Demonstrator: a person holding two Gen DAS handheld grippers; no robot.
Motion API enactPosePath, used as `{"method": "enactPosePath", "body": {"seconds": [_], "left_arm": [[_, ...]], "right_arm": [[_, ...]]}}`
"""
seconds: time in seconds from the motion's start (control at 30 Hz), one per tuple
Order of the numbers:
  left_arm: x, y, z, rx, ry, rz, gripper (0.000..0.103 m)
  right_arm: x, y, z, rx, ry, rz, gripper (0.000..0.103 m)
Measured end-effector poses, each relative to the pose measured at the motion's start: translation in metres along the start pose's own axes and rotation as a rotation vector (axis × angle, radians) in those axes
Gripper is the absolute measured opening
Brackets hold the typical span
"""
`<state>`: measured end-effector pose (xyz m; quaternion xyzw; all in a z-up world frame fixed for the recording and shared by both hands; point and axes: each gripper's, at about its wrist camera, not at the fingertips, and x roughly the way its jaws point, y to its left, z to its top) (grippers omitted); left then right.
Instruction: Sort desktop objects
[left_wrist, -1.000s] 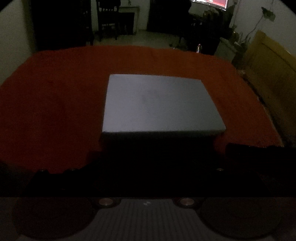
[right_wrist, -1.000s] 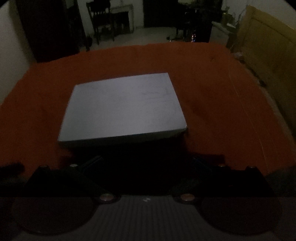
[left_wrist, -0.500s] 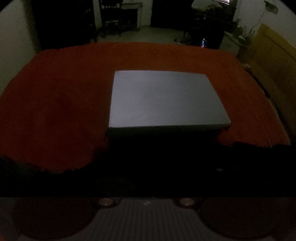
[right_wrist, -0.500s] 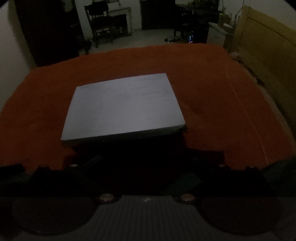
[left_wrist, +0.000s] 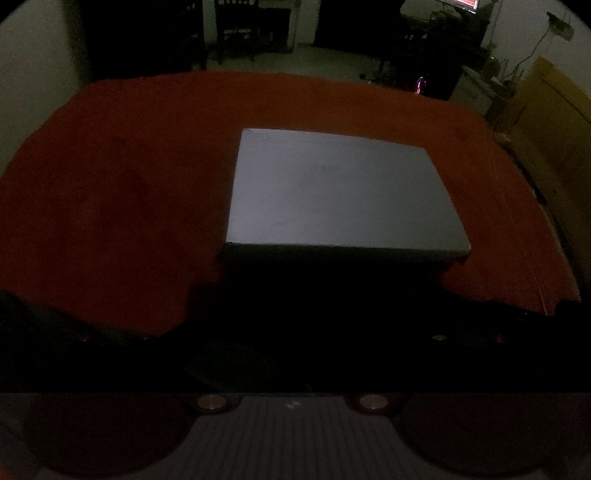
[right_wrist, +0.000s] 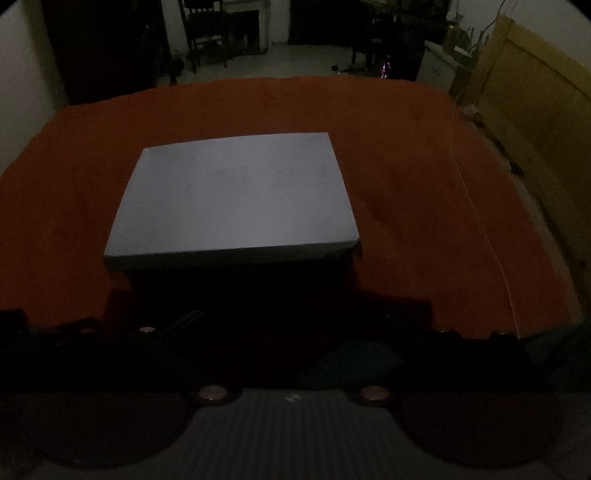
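A flat pale grey box (left_wrist: 332, 192) lies closed on the red tablecloth (left_wrist: 110, 203), right of centre in the left wrist view. In the right wrist view the same box (right_wrist: 236, 195) sits left of centre on the cloth (right_wrist: 424, 203). Its near side is in deep shadow in both views. My left gripper (left_wrist: 295, 332) is lost in the dark just before the box. My right gripper (right_wrist: 288, 321) shows only faint finger shapes either side of the box's dark front. Whether either one touches the box is hidden.
The room is very dim. A yellowish wooden panel (left_wrist: 554, 122) (right_wrist: 535, 110) stands along the table's right side. Beyond the far table edge are a dark chair (right_wrist: 207, 33) and a lit screen (left_wrist: 461, 3). Red cloth lies bare on the left (left_wrist: 92, 166).
Both cameras have shifted slightly. The box has slid a little to the right in the left wrist view and stays nearly in place in the right wrist view. The background has moved.
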<state>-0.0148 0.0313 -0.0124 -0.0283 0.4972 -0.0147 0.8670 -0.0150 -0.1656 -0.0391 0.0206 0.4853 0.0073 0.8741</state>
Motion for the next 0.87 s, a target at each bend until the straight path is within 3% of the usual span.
{"method": "enactPosePath", "body": {"seconds": [0.87], "left_arm": [[0.007, -0.011, -0.004, 0.007, 0.01, 0.01, 0.102]], "right_arm": [[0.009, 0.001, 0.003, 0.002, 0.002, 0.027, 0.103]]}}
